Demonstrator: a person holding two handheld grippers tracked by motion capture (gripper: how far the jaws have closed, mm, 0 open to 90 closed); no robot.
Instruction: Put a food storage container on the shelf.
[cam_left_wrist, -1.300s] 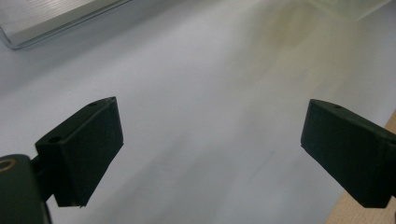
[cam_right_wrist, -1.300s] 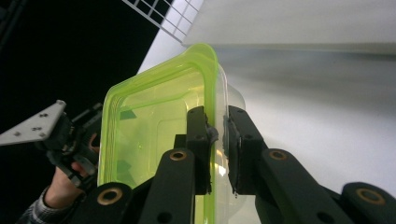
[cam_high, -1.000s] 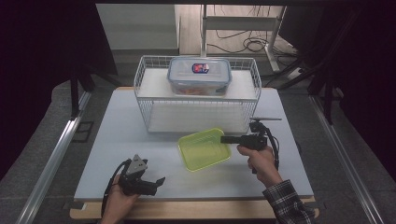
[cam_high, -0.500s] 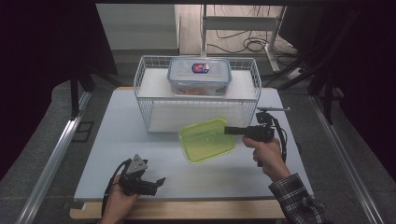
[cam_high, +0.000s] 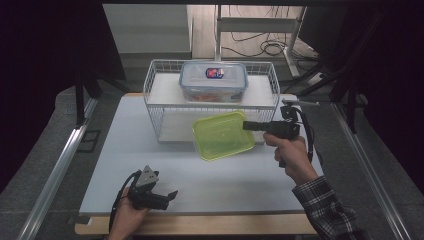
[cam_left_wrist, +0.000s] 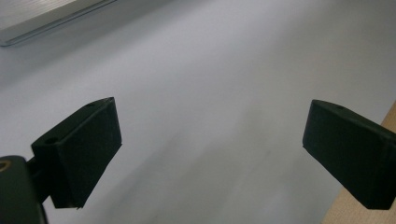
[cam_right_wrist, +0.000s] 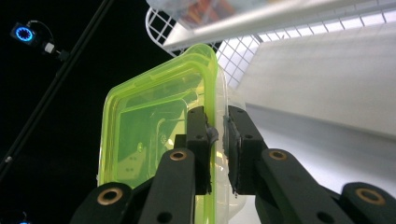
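A shallow clear container with a yellow-green lid (cam_high: 222, 135) hangs in the air in front of the white wire rack (cam_high: 156, 107), lifted off the table. My right gripper (cam_high: 246, 125) is shut on its right rim; in the right gripper view the container (cam_right_wrist: 154, 126) stands edge-on with the rim pinched between the black pads (cam_right_wrist: 198, 133). Near the table's front left corner my left gripper (cam_high: 172, 194) rests low in a hand. Its jaws stand wide apart over the bare tabletop (cam_left_wrist: 210, 93), nothing between them.
A clear lidded box (cam_high: 214, 82) with a red and blue label and orange contents sits on the rack's upper shelf. The rack's lower shelf (cam_high: 175, 127) lies behind the held container. A wooden edge (cam_high: 200, 224) borders the table's front. Cables trail on the floor beyond.
My right gripper has risen with the yellow-green container, lifting it from the tabletop to the height of the rack's lower shelf. The left gripper has stayed put.
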